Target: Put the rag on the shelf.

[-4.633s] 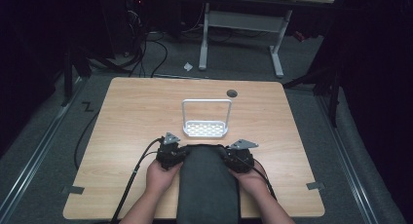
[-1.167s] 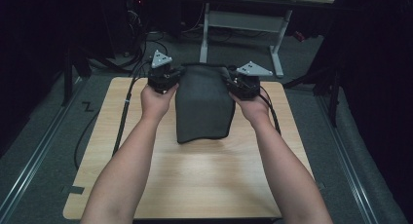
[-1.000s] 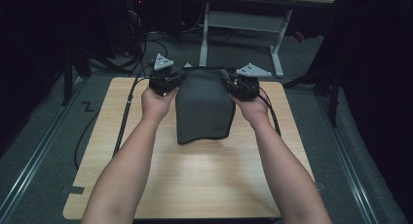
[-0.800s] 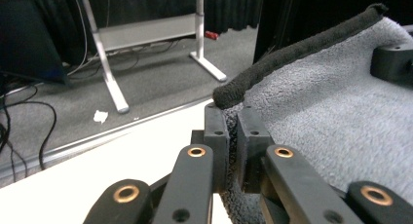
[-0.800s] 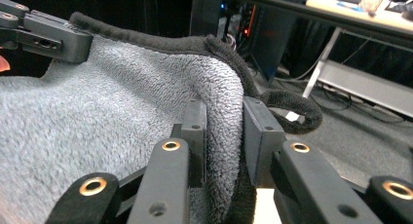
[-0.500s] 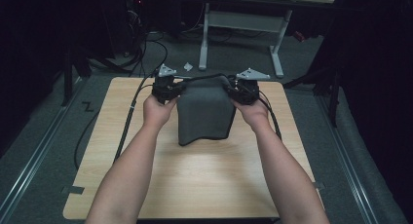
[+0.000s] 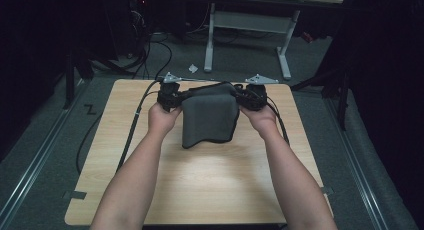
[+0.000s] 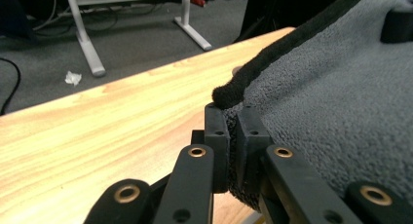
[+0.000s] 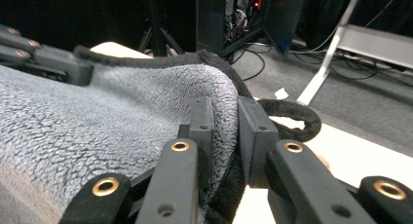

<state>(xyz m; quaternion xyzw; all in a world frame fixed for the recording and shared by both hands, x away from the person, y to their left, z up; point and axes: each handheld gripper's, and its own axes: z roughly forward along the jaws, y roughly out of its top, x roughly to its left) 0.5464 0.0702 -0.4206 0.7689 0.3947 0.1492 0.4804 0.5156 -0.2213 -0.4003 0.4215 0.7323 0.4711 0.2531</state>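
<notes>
A dark grey fluffy towel (image 7: 209,115) with a black hem hangs over the far middle of the wooden table (image 7: 200,185), stretched between the two grippers. The left gripper (image 7: 172,96) is shut on the towel's far left corner; in the left gripper view its jaws pinch the towel (image 8: 341,102) at the hem, gripper (image 8: 233,121). The right gripper (image 7: 250,95) is shut on the far right corner; in the right gripper view the towel (image 9: 107,117) folds between its jaws, gripper (image 9: 226,121). The towel's lower edge rests on the table.
A person's forearms (image 7: 135,175) reach across the table from the near edge. Black cables (image 7: 132,130) trail from the grippers along the table's left and right sides. Beyond the far edge, a white desk frame (image 7: 247,25) stands on grey carpet, with a paper scrap (image 7: 192,68).
Both grippers have lowered the towel toward the far part of the table over the last second. Earlier they lifted it from the near edge; a white rack seen then is now hidden.
</notes>
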